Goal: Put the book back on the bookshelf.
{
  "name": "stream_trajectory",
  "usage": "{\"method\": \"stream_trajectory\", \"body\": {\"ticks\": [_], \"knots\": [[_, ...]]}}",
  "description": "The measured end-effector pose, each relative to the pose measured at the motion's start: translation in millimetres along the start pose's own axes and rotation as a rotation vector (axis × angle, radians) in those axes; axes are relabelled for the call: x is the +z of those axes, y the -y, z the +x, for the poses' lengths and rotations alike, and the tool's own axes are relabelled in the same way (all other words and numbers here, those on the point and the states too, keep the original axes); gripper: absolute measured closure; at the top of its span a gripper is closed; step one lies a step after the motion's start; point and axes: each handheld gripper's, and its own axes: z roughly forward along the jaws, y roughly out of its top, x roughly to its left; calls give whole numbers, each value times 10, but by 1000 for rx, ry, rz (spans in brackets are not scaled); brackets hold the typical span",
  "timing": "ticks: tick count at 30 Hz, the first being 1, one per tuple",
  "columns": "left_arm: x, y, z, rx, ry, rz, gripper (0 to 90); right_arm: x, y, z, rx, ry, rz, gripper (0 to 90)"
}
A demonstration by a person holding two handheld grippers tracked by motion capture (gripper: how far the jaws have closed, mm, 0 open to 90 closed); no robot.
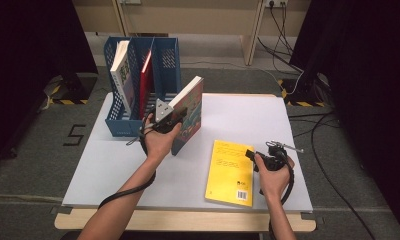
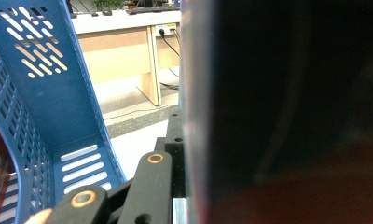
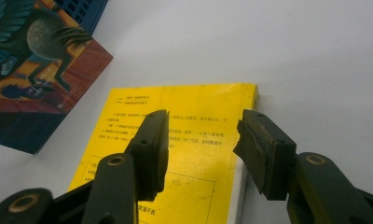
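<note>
Blue file rack point(image 1: 160, 75): illustrated book point(image 1: 190, 112), upright, clamped by left gripper point(image 1: 169, 117), just right of it. Left gripper view: rack's end slot apparently vacant. Right gripper view: right gripper point(image 3: 201, 140) unclenched over flat yellow book point(image 3: 189, 140).

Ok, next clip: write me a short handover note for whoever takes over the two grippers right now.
Left gripper: shut on the illustrated book, holding it upright on its edge on the white table, just right of the blue file rack.
Right gripper: open, jaws astride the right edge of the yellow book, which lies flat on the table; not gripped yet.
Done: a white book and a red book already stand in the rack's left and middle slots.
Left: probably slot the illustrated book into the empty right slot, then pick up and shelve the yellow book.
</note>
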Motion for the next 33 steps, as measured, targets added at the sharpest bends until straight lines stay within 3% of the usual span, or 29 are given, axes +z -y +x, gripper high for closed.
{"method": "stream_trajectory", "body": {"ticks": [17, 19, 26, 33], "knots": [[7, -140, -80, -2, 22, -5, 741, -13, 0, -23, -21, 4, -11, 525], [1, -165, -76, -5, 22, -5, 741, -11, 5, -10, 1, -2, -6, 525], [-49, -265, -69, -8, 21, -16, 741, -13, 4, -8, 3, -3, -6, 525], [-81, -342, -47, -10, 17, -26, 741, -8, 3, -19, -22, 5, -14, 525]]}}
